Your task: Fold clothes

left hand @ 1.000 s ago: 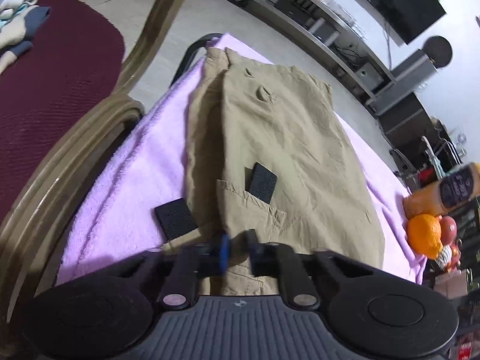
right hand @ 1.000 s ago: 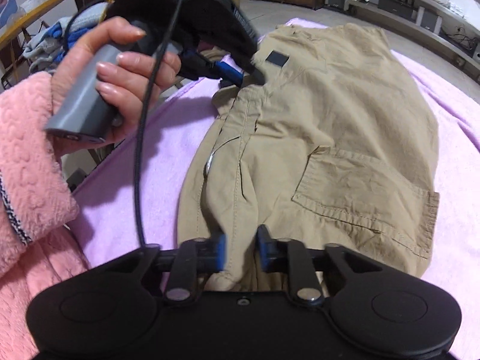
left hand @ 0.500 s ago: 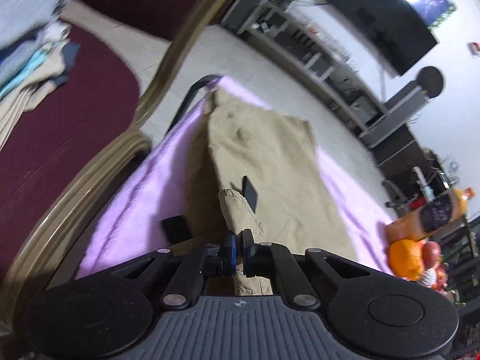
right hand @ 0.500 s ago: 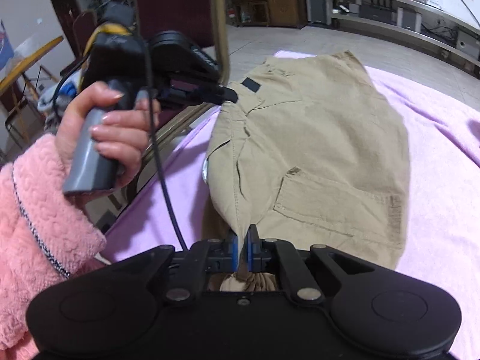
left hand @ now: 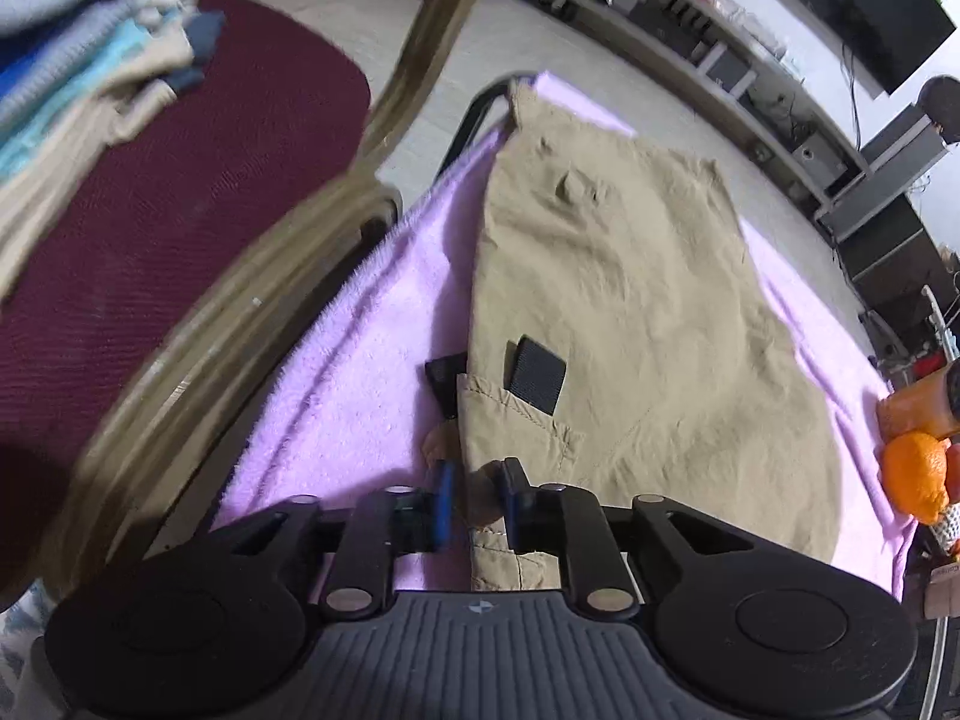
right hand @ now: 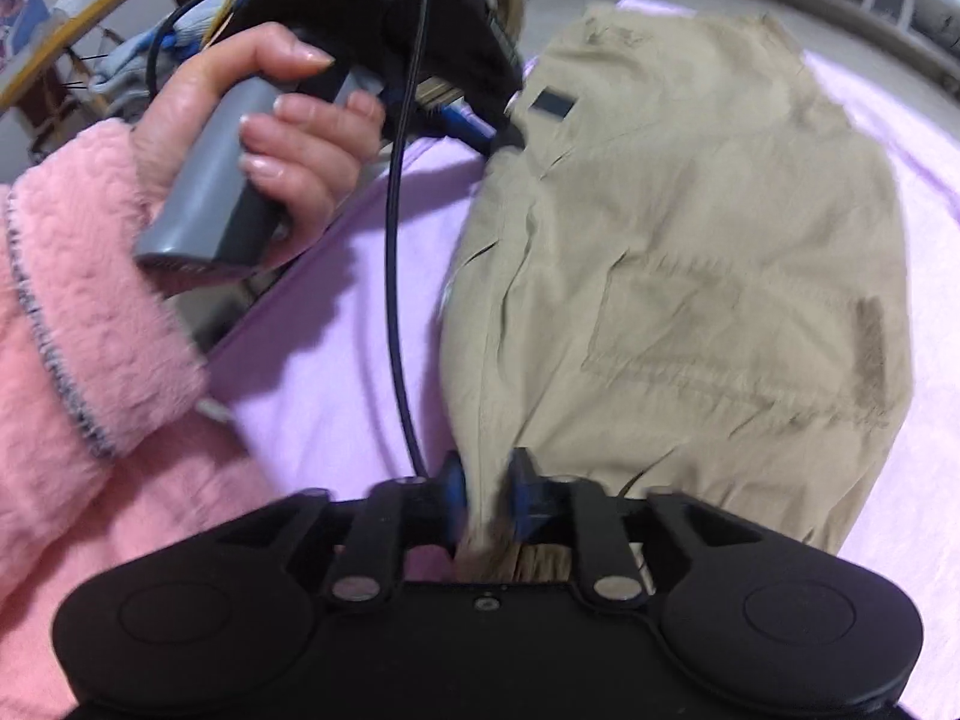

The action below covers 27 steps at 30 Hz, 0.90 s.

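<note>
Khaki cargo shorts [left hand: 630, 300] lie flat on a lilac towel [left hand: 360, 390], a black velcro tab [left hand: 537, 375] at a pocket. My left gripper [left hand: 477, 486] sits at their near edge, its jaws opening, a lump of khaki cloth loose between the blue pads. My right gripper [right hand: 486, 492] is at another edge of the shorts [right hand: 690, 240], its jaws opening too, a fold of cloth between them. In the right wrist view a hand [right hand: 270, 138] in a pink sleeve [right hand: 72, 330] holds the left gripper [right hand: 504, 132] at the shorts' far left edge.
A chair with a maroon seat [left hand: 180, 180] and a curved wooden frame [left hand: 240, 330] stands left of the towel, a stack of folded clothes [left hand: 78, 78] on it. An orange [left hand: 915, 474] and a juice bottle [left hand: 918, 402] sit at the right. Low shelves [left hand: 720, 48] line the back.
Half a second ago both grippers were shut on the shorts' edge and had lifted it. Now both pairs of jaws have parted and the cloth has dropped back to the towel.
</note>
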Motion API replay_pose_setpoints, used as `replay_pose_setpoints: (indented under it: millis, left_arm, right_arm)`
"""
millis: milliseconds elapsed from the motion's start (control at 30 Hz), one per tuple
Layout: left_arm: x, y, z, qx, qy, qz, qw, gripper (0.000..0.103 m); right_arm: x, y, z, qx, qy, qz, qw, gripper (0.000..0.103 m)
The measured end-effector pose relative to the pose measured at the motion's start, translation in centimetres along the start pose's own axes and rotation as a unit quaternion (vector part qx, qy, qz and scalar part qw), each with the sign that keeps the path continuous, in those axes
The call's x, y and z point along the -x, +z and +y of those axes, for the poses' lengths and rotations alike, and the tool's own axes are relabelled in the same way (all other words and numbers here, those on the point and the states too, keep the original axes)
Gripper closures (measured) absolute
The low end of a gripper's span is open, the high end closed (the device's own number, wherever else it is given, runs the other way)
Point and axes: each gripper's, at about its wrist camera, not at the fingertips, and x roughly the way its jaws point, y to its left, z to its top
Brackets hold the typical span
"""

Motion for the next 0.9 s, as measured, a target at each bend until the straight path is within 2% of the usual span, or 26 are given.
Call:
replay_pose_setpoints:
  millis: [67, 200, 300, 367, 467, 533, 600, 667, 800, 900]
  left_arm:
    - [2.0, -0.6, -0.1, 0.001, -0.007, -0.021, 0.9998, 0.084]
    - [5.9, -3.4, -0.7, -0.016, -0.046, -0.047, 0.9977, 0.084]
    - [7.1, -7.5, -2.5, -0.052, -0.087, -0.032, 0.9943, 0.084]
    - [7.2, -10.7, -4.6, -0.100, -0.102, -0.019, 0.9896, 0.085]
    - [6.5, -14.5, -6.8, -0.170, -0.079, -0.002, 0.9823, 0.085]
    - [5.7, -16.5, -7.8, -0.207, -0.047, 0.014, 0.9771, 0.086]
    - [3.9, -17.1, -7.4, -0.214, 0.014, 0.042, 0.9758, 0.089]
    - [3.4, -17.0, -7.1, -0.215, 0.030, 0.048, 0.9750, 0.089]
    - [4.2, -16.3, -6.4, -0.191, 0.022, 0.044, 0.9803, 0.092]
    - [7.3, -14.6, -6.5, -0.168, -0.016, -0.002, 0.9857, 0.092]
  right_arm:
    - [2.0, -0.2, -1.0, -0.014, 0.028, -0.004, 0.999, 0.075]
    - [7.9, -0.7, -5.8, -0.098, 0.069, -0.043, 0.992, 0.074]
    - [10.7, -2.0, -9.2, -0.149, 0.049, -0.080, 0.984, 0.073]
    - [10.3, -2.8, -10.7, -0.166, 0.017, -0.082, 0.983, 0.074]
    - [7.4, -3.8, -11.4, -0.153, -0.024, -0.064, 0.986, 0.075]
    - [5.3, -4.7, -10.6, -0.118, -0.042, -0.050, 0.991, 0.076]
    - [3.2, -5.1, -9.9, -0.072, -0.070, -0.040, 0.994, 0.078]
    - [3.1, -5.4, -9.6, -0.046, -0.076, -0.043, 0.995, 0.078]
    - [4.9, -4.7, -10.3, -0.068, -0.061, -0.021, 0.996, 0.080]
    - [9.2, -3.6, -11.8, -0.080, -0.044, -0.070, 0.993, 0.080]
